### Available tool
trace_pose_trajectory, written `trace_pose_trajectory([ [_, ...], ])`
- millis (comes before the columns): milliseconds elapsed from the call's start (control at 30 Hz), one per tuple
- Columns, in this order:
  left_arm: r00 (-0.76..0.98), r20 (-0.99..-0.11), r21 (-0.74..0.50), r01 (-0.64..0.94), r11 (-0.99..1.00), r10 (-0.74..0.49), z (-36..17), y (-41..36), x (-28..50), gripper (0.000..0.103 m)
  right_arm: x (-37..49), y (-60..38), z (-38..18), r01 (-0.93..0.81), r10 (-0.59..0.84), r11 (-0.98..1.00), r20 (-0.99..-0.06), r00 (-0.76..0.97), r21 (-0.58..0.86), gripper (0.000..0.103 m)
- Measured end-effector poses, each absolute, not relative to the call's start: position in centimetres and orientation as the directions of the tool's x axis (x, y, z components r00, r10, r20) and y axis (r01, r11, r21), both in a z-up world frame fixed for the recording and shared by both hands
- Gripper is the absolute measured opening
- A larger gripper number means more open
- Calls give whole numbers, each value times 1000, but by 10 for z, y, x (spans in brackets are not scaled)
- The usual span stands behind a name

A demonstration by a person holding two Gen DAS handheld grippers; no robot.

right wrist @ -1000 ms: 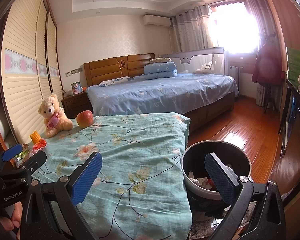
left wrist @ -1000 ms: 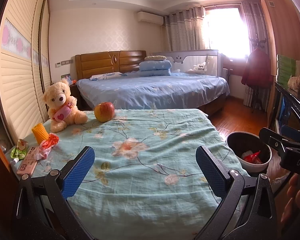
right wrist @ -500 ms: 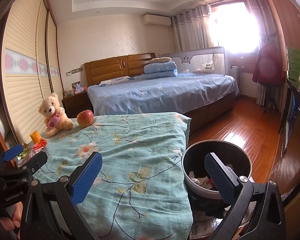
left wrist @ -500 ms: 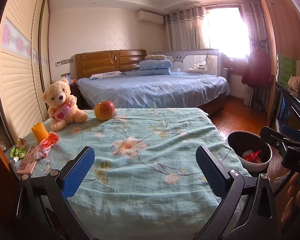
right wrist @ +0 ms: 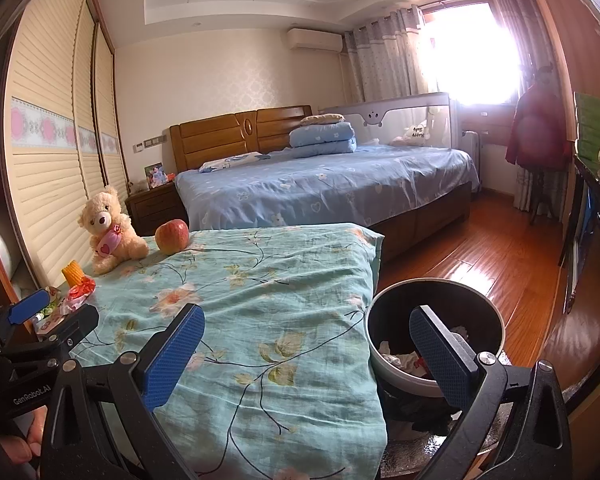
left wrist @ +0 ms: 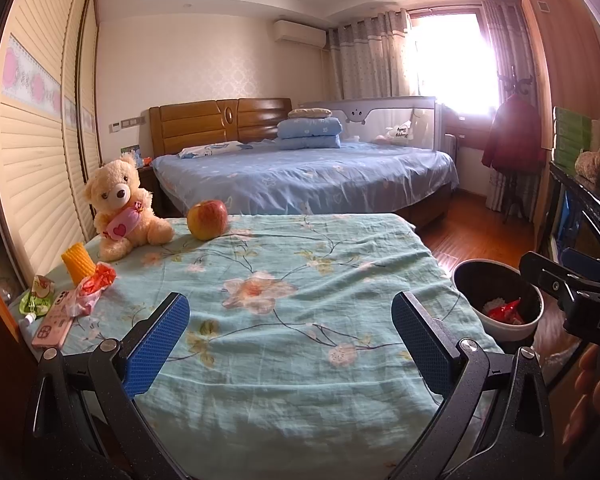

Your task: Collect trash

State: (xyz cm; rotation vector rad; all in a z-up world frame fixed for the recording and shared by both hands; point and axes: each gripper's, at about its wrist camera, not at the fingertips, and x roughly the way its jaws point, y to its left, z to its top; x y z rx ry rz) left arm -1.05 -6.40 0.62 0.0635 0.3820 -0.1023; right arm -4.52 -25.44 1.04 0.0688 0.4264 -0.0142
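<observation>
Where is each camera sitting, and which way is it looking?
Left wrist: rides on the left gripper, looking across the floral cloth toward the teddy bear; its open blue fingers, the right gripper and a hand show.
Right wrist: rides on the right gripper, over the trash bin; its open fingers and the left gripper show.
Both views share the apple, bear, cloth and bin.

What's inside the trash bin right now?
The trash bin holds crumpled white paper and a red wrapper. The right tool's finger and the bin's near wall cover the rest, so deeper contents cannot be seen.
</observation>
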Motion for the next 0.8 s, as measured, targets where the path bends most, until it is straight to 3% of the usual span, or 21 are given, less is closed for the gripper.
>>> trace_pose_trajectory([
  [800, 912, -400, 47, 116, 992, -87, -5, -66, -2, 103, -42, -248, 4, 17, 16, 997, -437, 900, 73, 103],
])
